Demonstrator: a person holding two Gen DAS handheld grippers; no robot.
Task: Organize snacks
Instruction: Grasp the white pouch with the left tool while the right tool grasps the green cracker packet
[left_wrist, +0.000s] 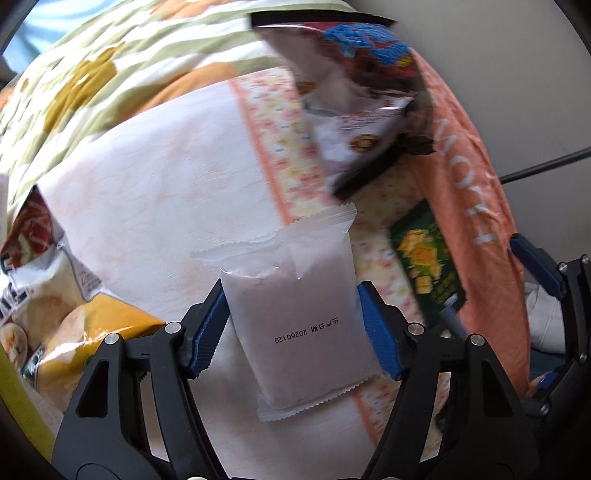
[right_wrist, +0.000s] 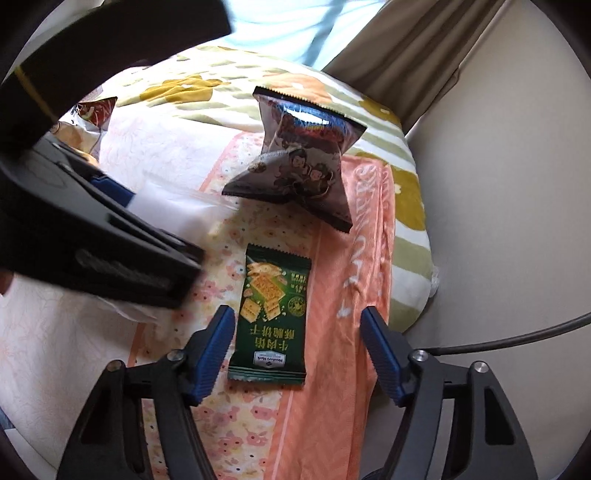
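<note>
White and crinkly, the flat plastic snack packet sits between the blue pads of our left gripper, seemingly pinched at its sides above the bed's pale floral cloth. We judge it light, soft and slippery, best held across its middle, not its serrated seams. Our right gripper hangs spread apart over the dark green foil cracker packet, which lies flat near the cloth's orange border.

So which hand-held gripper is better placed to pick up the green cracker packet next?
Right. The right hand-held gripper is open with the green cracker packet lying between its fingers, while the left hand-held gripper already has the white packet between its fingers.
</note>
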